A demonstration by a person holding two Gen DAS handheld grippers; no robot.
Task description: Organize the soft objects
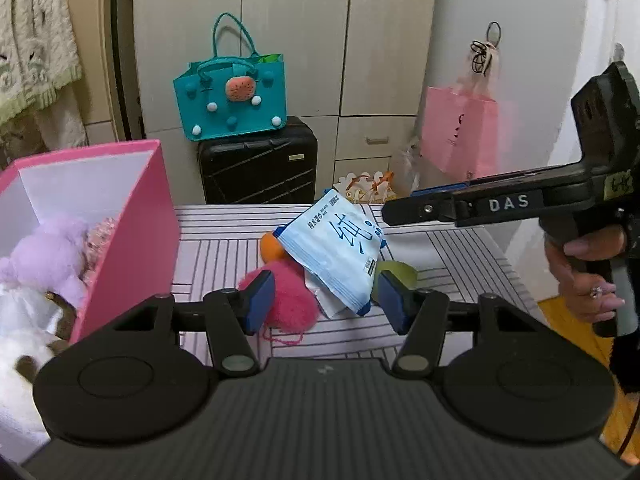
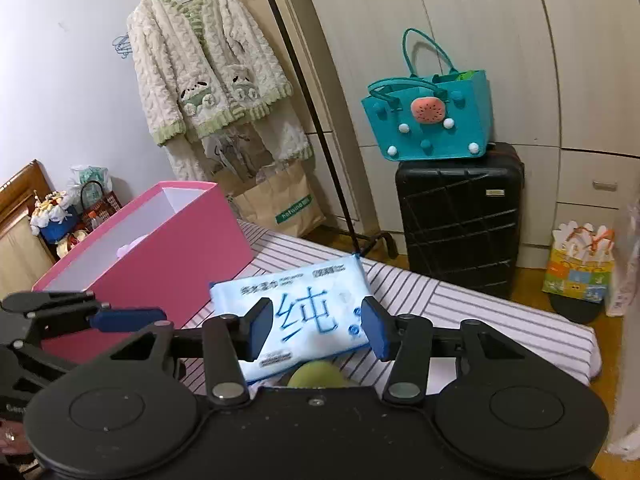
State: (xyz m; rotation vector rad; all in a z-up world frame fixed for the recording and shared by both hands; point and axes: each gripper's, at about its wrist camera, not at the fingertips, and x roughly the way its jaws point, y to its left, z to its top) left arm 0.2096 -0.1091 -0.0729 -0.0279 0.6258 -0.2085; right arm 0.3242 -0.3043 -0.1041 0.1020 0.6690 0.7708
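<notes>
Through the left wrist camera, the left tongs (image 1: 326,300) are seen held apart over the striped surface (image 1: 452,248), with nothing clamped. Just ahead of them a small pile is found: a pink fluffy ball (image 1: 290,298) beyond the left pad, a pale blue wipes packet (image 1: 340,256) leaning over it between the pads, an orange ball (image 1: 270,246) further ahead, and a green ball (image 1: 396,274) behind the right pad. To the left of the tongs a pink box (image 1: 132,236) is seen, already holding a purple plush toy (image 1: 48,256) and a white plush toy (image 1: 20,344). The right tongs (image 1: 394,210) are seen from the side, reaching in from the right above the packet and carried by a hand (image 1: 584,272); whether they are apart cannot be told here.

Through the right wrist camera, the right tongs (image 2: 318,326) are shown apart, framing the wipes packet (image 2: 296,312) without pressing it. The green ball (image 2: 316,374) is tucked just below them, and the pink box (image 2: 160,248) lies to the left, beyond the left tongs (image 2: 128,317).

The step in hand is judged to be the approach to the remaining pile. Next, one item must be enclosed, pinched gently, lifted clear of its neighbours and carried leftward into the box.
</notes>
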